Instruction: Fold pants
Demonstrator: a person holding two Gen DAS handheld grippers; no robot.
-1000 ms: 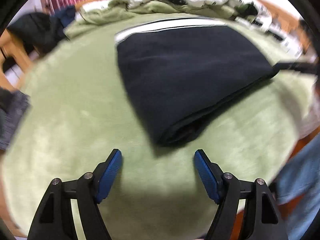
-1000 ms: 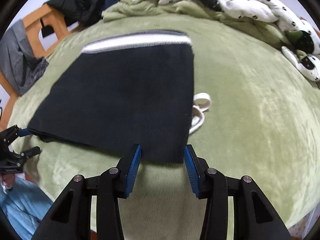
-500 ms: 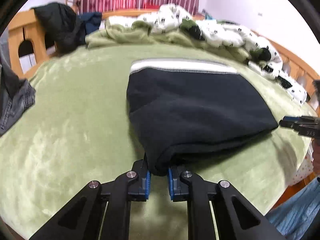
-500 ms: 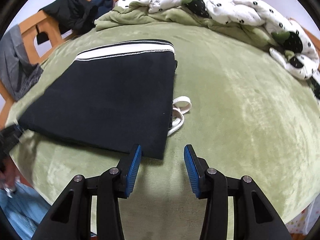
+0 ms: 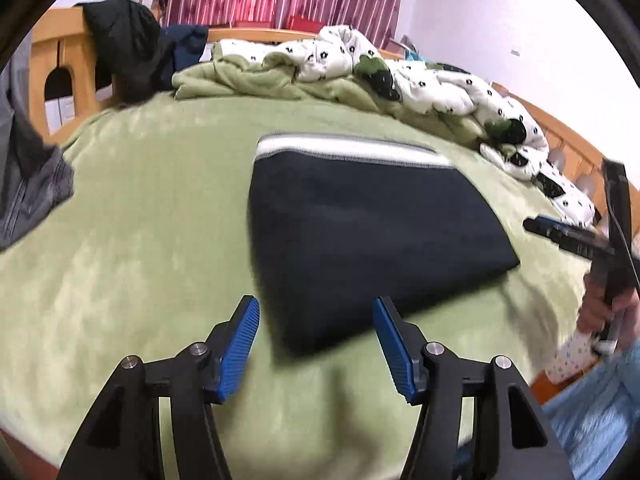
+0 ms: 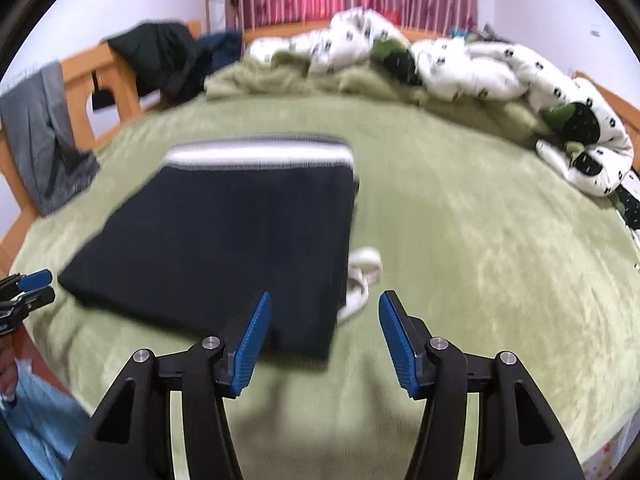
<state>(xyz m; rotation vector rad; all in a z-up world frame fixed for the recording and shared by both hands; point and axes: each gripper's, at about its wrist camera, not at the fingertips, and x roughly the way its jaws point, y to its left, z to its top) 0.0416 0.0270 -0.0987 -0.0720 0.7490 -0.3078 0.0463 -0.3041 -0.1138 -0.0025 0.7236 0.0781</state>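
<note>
The black pants (image 5: 360, 232) lie folded into a flat block on the green blanket (image 5: 132, 240), with a white-striped waistband at the far edge. They also show in the right wrist view (image 6: 236, 240), with a white drawstring (image 6: 360, 276) sticking out on the right side. My left gripper (image 5: 316, 344) is open and empty, just short of the near left corner. My right gripper (image 6: 324, 340) is open and empty, above the near right corner. Each gripper shows at the edge of the other's view.
A rumpled white spotted duvet (image 5: 440, 84) and green bedding lie along the far side. Dark jackets (image 5: 124, 40) hang on the wooden bed frame (image 5: 60, 56) at the far left. Grey clothing (image 5: 24, 184) lies at the left edge.
My left gripper was shut on the pants' near corner half a second ago; it has let go, opened and drawn back. My right gripper has opened wider and lifted slightly.
</note>
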